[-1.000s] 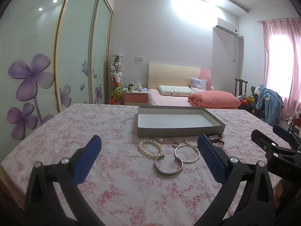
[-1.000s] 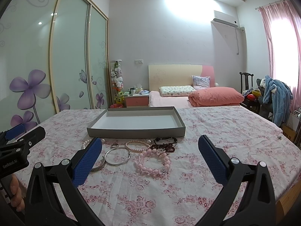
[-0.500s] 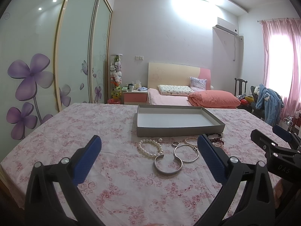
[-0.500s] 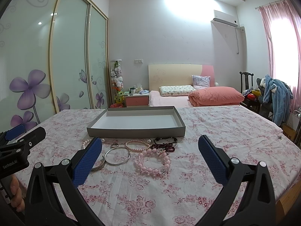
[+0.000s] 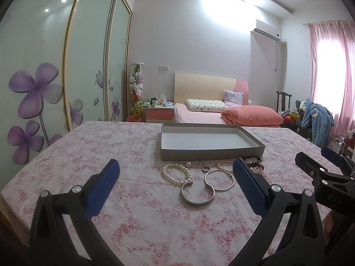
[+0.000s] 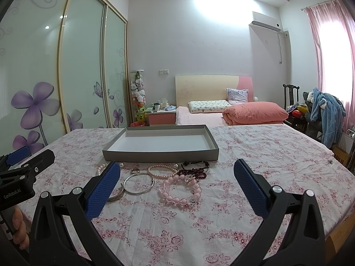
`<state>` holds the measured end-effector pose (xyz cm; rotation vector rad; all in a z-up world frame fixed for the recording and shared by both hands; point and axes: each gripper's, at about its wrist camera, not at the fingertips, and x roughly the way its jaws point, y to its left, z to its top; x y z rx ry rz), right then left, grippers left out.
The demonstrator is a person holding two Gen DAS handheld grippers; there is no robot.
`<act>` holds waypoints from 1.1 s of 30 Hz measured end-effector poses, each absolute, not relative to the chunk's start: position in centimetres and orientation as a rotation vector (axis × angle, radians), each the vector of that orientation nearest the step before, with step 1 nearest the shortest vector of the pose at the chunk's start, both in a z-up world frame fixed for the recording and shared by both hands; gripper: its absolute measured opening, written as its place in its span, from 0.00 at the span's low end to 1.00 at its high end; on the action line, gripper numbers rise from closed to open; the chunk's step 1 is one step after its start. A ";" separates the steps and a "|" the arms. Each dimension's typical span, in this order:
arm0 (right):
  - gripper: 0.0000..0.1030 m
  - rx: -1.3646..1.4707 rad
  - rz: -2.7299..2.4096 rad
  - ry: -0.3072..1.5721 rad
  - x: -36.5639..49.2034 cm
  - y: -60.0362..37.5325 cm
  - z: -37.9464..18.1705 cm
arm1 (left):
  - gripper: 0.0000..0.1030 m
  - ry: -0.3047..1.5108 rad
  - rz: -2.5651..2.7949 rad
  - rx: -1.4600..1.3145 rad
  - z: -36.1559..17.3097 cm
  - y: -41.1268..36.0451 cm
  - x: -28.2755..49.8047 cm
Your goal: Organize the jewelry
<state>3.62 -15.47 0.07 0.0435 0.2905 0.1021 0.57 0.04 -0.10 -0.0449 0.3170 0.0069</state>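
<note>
Hovering both my claws over the flowered cloth, released and holding nothing.

My left gripper point(image 5: 175, 185) and right gripper point(image 6: 176, 186) are spread wide above the table point(image 6: 277, 155). The jewelry lies just in front of the gray tray point(image 6: 159, 155), outside it: a white pearl bracelet point(image 5: 176, 174), a silver cuff point(image 5: 197, 194), a thin silver bangle point(image 6: 138, 182), a small ring point(image 5: 206, 168), dark beads point(image 6: 195, 170) and a pink bead bracelet point(image 6: 179, 190).
</note>
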 end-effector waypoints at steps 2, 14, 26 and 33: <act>0.98 0.043 0.102 0.291 3.6 -15.5 0.1 | 0.96 0.318 0.006 -0.045 -0.1 0.0 0.6; 0.98 0.041 0.106 0.311 4.1 -15.6 -0.5 | 0.96 0.334 0.007 -0.050 -2.2 -0.6 1.3; 0.98 0.064 0.097 0.536 9.1 -16.3 -2.9 | 0.96 0.530 0.051 -0.053 -4.2 0.8 5.4; 0.65 0.163 0.074 0.783 14.1 -18.1 -5.4 | 0.96 0.673 0.020 -0.035 -6.2 0.9 8.7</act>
